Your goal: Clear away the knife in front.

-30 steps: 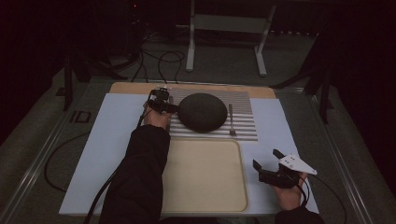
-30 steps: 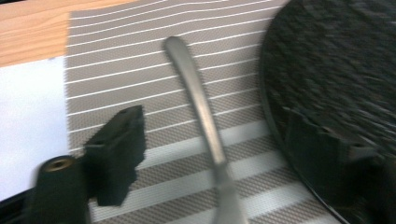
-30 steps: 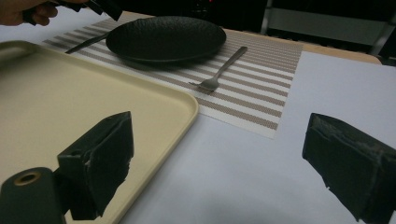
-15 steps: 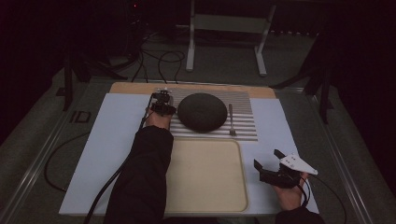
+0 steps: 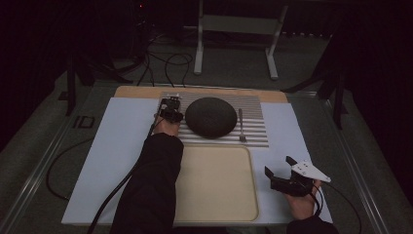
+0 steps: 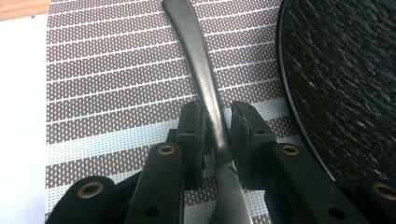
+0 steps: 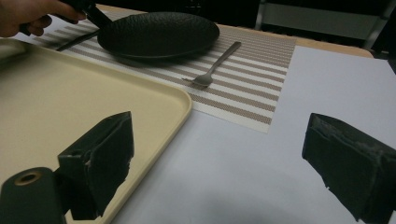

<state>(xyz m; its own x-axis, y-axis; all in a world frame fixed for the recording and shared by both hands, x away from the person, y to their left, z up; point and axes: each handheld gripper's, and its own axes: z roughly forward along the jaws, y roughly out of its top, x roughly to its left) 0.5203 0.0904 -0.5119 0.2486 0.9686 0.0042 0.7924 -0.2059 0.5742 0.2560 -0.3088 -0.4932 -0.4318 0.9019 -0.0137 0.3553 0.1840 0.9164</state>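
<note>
A dark metal utensil [image 6: 196, 51] lies on the striped placemat [image 5: 255, 131], just left of the black plate [image 5: 211, 117]. My left gripper [image 5: 168, 102] reaches over the mat's left part. Its jaws have just been closing, and in the left gripper view the left gripper [image 6: 215, 116] has both pads pressed against the utensil's handle. A fork [image 5: 240, 124] lies on the mat to the right of the plate. My right gripper [image 5: 279, 165] hovers open and empty over the white sheet, right of the cream tray [image 5: 214, 180].
The plate [image 7: 159, 32], the fork [image 7: 217, 63] and the tray's rim [image 7: 180, 100] lie ahead of the right gripper [image 7: 219, 149]. A wooden board edge [image 5: 141, 91] runs behind the mat. Cables and a stand's legs [image 5: 199, 48] lie beyond the table.
</note>
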